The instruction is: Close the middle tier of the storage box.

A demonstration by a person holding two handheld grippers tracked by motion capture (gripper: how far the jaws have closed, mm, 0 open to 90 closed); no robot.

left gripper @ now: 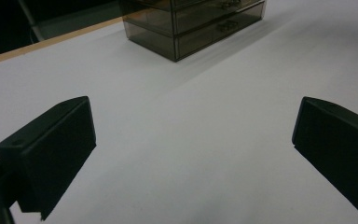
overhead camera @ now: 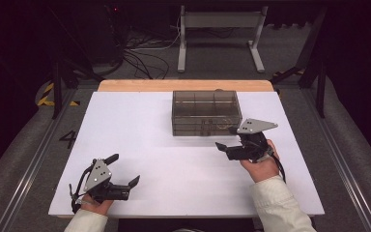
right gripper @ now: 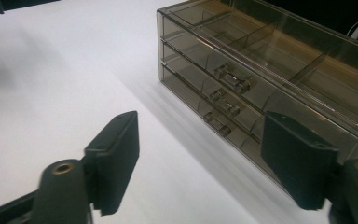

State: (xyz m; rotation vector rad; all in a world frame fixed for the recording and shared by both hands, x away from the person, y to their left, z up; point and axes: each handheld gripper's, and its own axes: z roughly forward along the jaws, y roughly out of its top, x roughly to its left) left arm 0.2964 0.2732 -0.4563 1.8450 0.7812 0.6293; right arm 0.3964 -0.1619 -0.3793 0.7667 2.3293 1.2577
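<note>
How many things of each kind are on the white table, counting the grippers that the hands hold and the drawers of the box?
Grippers: 2 (left gripper, right gripper), both open and holding nothing
Smoky clear drawer box: 1
Drawers with clear handles in its front: 3
White table: 1
Total: 7

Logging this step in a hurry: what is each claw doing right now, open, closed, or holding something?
Left claw: open, holding nothing, over the white board.
Right claw: open, holding nothing, just in front of the smoky drawer box.
</note>
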